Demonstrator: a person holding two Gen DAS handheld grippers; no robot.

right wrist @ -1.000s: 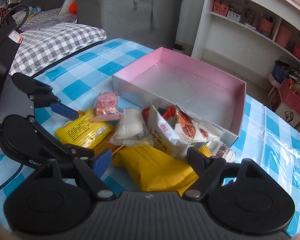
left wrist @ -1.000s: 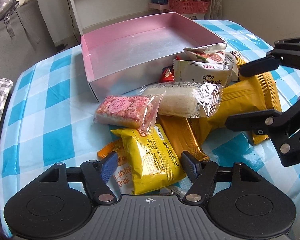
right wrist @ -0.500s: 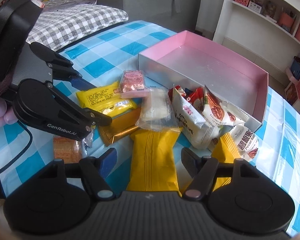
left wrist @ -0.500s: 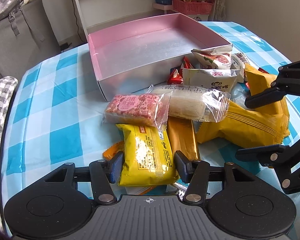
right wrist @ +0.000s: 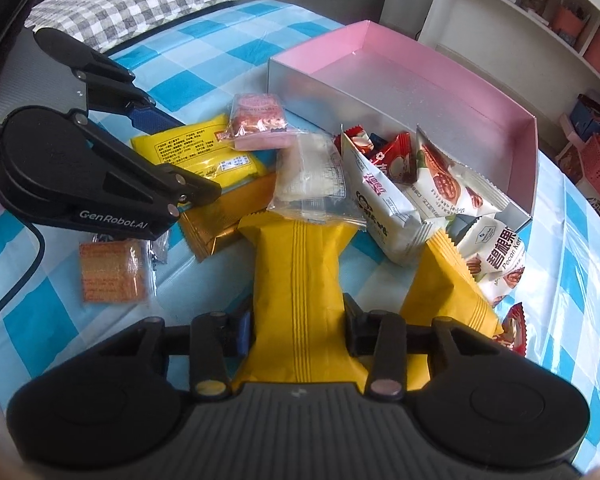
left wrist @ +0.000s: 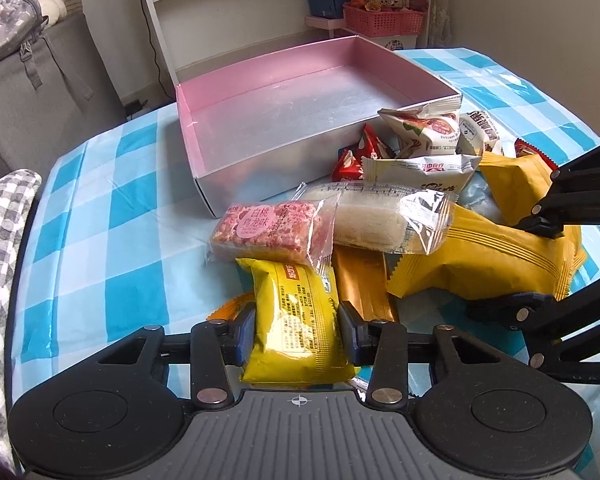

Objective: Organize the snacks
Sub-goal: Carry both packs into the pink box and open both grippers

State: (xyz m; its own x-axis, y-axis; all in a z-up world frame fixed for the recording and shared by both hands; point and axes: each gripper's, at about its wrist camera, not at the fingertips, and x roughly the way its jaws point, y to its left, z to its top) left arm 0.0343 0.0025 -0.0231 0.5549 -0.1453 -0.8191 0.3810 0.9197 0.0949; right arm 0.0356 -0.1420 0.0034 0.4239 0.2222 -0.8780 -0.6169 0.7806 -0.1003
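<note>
A pile of snack packets lies on the blue checked tablecloth in front of an empty pink-lined box (left wrist: 292, 108), which also shows in the right wrist view (right wrist: 420, 92). My left gripper (left wrist: 298, 330) is shut on a bright yellow packet (left wrist: 296, 320), also in the right wrist view (right wrist: 196, 152). My right gripper (right wrist: 298, 330) is shut on a mustard yellow packet (right wrist: 296, 280), also in the left wrist view (left wrist: 480, 256). A pink puffed bar (left wrist: 272, 228) and a clear-wrapped white cake (left wrist: 380, 220) lie just beyond the left gripper.
White and red packets (left wrist: 420, 148) lean against the box's near wall. A gold packet (left wrist: 364, 284) lies under the pile. An orange wafer packet (right wrist: 112, 272) sits beside the left gripper. A second mustard packet (right wrist: 448, 280) lies right. Shelves and a grey sofa stand beyond.
Both grippers have moved forward and down onto the pile and closed: the left around the bright yellow packet, the right around the mustard packet.
</note>
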